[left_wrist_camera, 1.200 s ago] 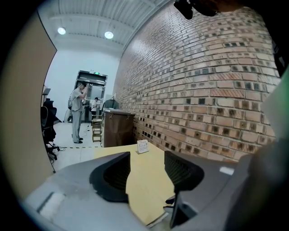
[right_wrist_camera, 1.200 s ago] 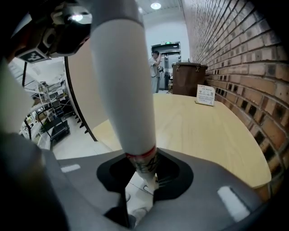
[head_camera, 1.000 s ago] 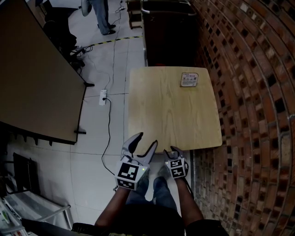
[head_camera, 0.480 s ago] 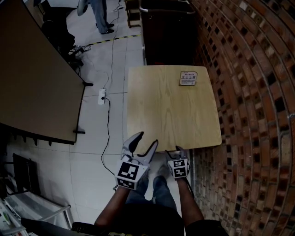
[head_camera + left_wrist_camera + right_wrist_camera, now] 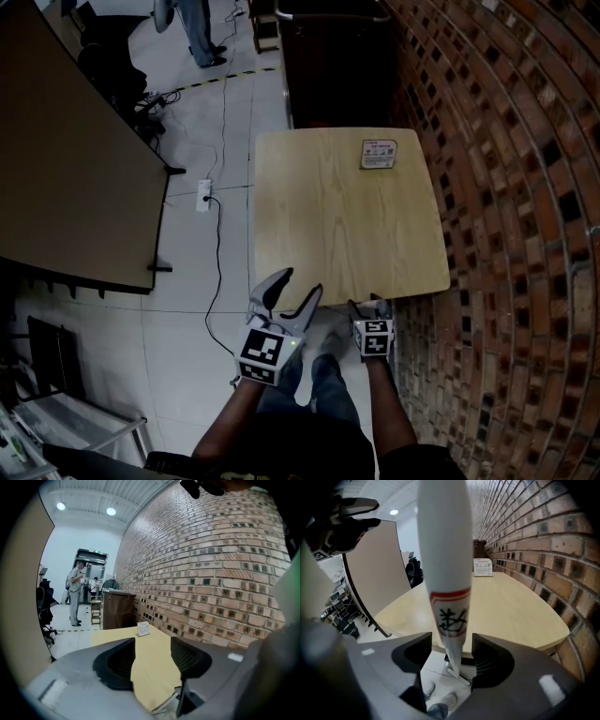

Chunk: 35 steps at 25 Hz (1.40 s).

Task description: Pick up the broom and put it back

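Observation:
In the right gripper view the broom's white handle, with a red band and a black mark, runs up between the jaws of my right gripper. Those jaws have just been opening, and a gap shows on each side of the handle. The pads do not press on it. In the head view the right gripper hangs at the near edge of the wooden table, and I cannot make out the broom there. My left gripper stands open and empty just left of it.
A brick wall runs along the table's right side. A small sign card stands at the table's far end, with a dark cabinet behind. On the left are a tan partition, a floor power strip and a standing person.
My right gripper has shifted right along the table's near edge, toward the brick wall. The left gripper has kept its place.

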### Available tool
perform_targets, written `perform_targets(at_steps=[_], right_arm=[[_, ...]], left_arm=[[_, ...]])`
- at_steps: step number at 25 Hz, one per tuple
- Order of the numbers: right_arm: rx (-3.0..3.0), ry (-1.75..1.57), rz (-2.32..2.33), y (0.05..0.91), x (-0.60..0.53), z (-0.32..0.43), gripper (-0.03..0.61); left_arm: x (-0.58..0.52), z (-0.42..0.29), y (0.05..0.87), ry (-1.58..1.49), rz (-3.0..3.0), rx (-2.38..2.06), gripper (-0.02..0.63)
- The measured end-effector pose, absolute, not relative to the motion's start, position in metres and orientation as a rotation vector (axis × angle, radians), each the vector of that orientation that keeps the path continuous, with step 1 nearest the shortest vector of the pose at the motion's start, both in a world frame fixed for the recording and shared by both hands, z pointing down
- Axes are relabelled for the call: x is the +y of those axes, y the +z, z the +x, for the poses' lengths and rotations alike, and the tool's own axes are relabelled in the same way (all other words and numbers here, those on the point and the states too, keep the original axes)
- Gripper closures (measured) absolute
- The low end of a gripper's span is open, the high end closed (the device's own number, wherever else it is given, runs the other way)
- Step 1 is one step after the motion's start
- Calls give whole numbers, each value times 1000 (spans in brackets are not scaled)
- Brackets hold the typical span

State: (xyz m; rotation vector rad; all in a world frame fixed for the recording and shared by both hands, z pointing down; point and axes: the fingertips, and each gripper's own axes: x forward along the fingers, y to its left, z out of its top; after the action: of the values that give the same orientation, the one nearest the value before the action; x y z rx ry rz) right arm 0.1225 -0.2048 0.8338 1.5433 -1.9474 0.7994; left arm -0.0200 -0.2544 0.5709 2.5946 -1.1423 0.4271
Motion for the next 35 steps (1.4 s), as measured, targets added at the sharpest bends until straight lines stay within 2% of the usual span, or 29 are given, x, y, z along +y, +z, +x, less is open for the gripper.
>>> perform_targets(at_steps=[8, 14, 25, 30, 35], right_arm=[[-1943, 822, 1553, 834, -191, 133, 307], [-1976, 773, 1571, 798, -165, 142, 296], [-2198, 442, 1862, 589, -168, 147, 296], [-2322, 208, 1998, 489, -197, 139, 296], [-2371, 81, 2067, 425, -214, 116, 296]], left_arm=[[-256, -12, 570, 426, 2602, -1128, 379], [-259, -12, 557, 409, 2620, -1140, 379], [-257, -20, 499, 313, 2716, -1191, 379], [-255, -20, 456, 171, 2771, -1255, 379], [-249, -32, 424, 94, 2822, -1322, 379]])
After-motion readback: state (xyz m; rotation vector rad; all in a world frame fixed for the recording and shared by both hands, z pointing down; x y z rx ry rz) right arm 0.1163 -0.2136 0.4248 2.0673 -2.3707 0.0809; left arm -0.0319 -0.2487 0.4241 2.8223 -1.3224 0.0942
